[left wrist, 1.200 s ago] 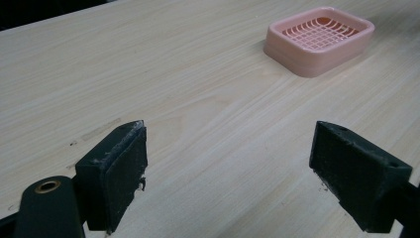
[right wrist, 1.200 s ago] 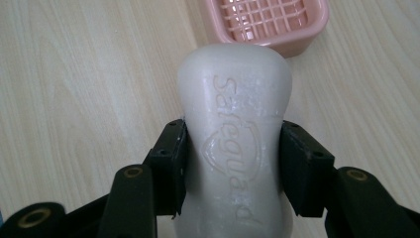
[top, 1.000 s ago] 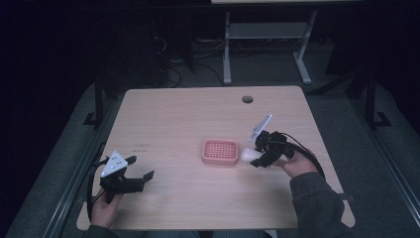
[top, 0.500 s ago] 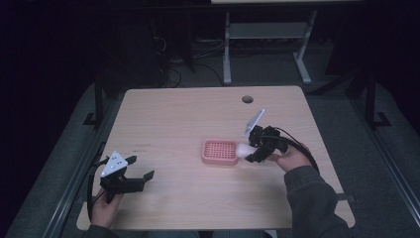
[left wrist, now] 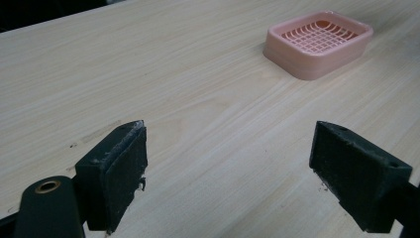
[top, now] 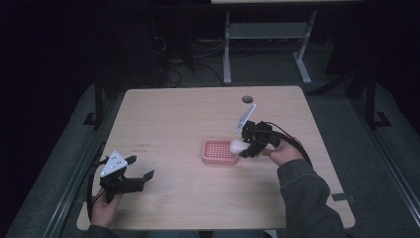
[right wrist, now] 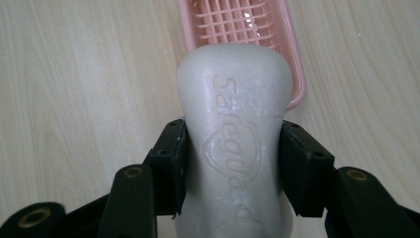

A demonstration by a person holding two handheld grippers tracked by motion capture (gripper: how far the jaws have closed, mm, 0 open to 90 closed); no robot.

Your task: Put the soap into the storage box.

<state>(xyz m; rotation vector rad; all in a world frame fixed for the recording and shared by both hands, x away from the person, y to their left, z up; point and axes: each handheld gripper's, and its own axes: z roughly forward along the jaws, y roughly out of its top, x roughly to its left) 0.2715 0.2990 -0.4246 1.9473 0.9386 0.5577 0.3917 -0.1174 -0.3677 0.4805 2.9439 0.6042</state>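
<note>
**Soap bar in carry, above pink dish**

My right gripper (right wrist: 233, 163) is clamped on the white soap bar (right wrist: 233, 129), lower centre of frame, nose over the pink soap dish (right wrist: 292, 74) at top. Left gripper (top: 130, 171) idle, jaws wide, lower left of the bench (top: 168, 114).

Risk: the slick bar could squirt from the pads or catch the dish rim.

The embossed lettering is legible in the right gripper view; the high view gives a pale blob.

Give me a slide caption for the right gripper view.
Right gripper clamps a white soap bar above the pink soap dish.
</note>
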